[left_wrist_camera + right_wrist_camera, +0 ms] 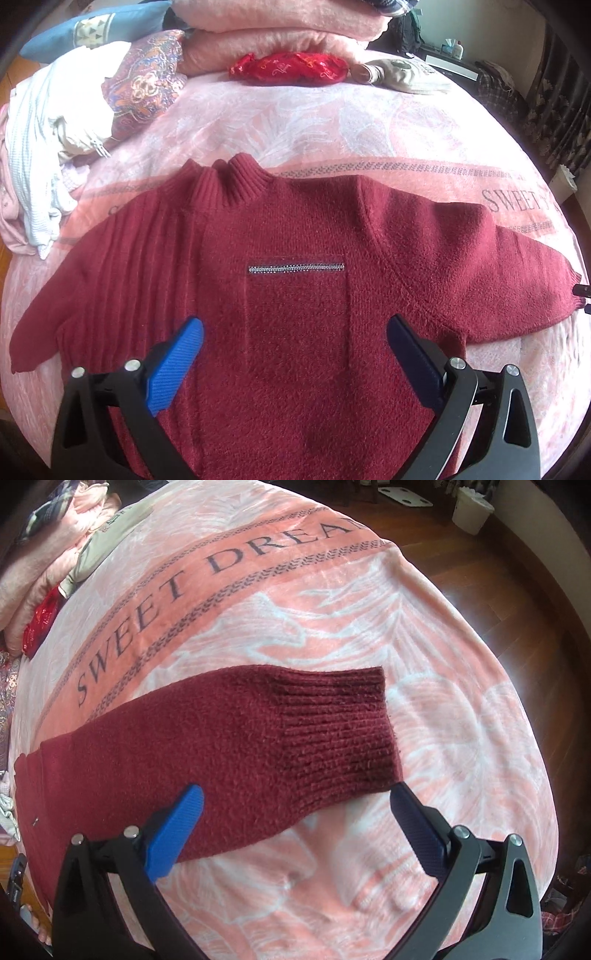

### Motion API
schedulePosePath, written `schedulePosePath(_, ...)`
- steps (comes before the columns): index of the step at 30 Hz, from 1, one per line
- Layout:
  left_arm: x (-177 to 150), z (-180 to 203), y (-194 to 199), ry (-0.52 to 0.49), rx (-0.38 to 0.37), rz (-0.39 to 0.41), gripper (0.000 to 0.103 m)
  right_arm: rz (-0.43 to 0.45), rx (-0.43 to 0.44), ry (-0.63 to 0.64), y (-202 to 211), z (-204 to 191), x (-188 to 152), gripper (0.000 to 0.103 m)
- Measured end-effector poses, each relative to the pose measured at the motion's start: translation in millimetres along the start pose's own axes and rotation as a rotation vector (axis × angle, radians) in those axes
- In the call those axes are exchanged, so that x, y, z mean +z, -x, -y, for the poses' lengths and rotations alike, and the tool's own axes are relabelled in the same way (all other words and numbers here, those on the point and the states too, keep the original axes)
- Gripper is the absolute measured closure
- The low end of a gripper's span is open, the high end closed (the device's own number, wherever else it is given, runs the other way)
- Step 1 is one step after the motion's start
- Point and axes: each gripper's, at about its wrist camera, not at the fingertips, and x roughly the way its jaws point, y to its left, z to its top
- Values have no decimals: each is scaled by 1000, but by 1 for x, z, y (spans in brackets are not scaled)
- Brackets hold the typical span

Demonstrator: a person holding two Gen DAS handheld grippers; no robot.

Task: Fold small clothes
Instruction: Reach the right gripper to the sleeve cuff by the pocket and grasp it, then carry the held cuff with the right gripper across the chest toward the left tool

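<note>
A small dark red knit sweater lies flat, front up, on the pink blanket, collar away from me, both sleeves spread out. It has a chest pocket with a sparkly trim. My left gripper is open above the lower body of the sweater, holding nothing. In the right wrist view the sweater's right sleeve stretches across the blanket, ribbed cuff to the right. My right gripper is open, its jaws straddling the sleeve's near edge by the cuff, holding nothing.
At the far end lie stacked pink blankets, a red shiny packet, a beige cap, a patterned pillow and a white garment pile. The bed edge drops to a wooden floor with a white bin.
</note>
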Motion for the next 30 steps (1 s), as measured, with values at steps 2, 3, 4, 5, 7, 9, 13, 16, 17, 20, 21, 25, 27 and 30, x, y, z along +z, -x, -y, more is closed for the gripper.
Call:
schedulePosePath(2, 1, 0, -4, -5, 15, 0, 3, -8, 9, -5, -6, 6, 5, 4)
schedulePosePath(3, 2, -1, -6, -7, 19, -2, 3, -14, 13, -8, -9, 9, 7, 4)
schedulePosePath(4, 2, -2, -8, -6, 22, -4, 3, -19, 15, -11, -12, 11, 8, 6)
schedulePosePath(5, 3, -3, -10, -4, 26, -7, 3, -21, 15, -14, -15, 13, 10, 9)
schedulePosePath(7, 4, -7, -15, 1, 33, -13, 3, -25, 27, -40, -19, 20, 11, 19)
schedulePosePath(9, 5, -12, -20, 5, 42, -21, 3, -9, 49, -62, -17, 29, 13, 26)
schedulePosePath(13, 6, -25, -30, 27, 61, -38, 3, 10, 49, -45, -11, 36, 18, 56)
schedulePosePath(16, 5, -35, -37, 40, 68, -54, 3, 25, 90, -35, -5, 34, 21, 80)
schedulePosePath(17, 5, -39, -39, 44, 71, -57, 3, 34, 102, -30, 0, 30, 20, 82)
schedulePosePath(20, 3, -51, -40, 53, 77, -62, 3, 93, 83, 27, 21, 7, 13, 85)
schedulePosePath(21, 2, -56, -41, 55, 79, -63, 3, 109, 84, 45, 27, -2, 9, 85)
schedulePosePath(25, 0, -76, -42, 68, 101, -71, 3, 160, 87, 132, 53, -49, -4, 85)
schedulePosePath(27, 1, -87, -44, 82, 108, -77, 3, 172, 92, 186, 57, -83, -8, 85)
schedulePosePath(30, 1, -104, -47, 104, 116, -87, 3, 175, 130, 250, 59, -139, -18, 85)
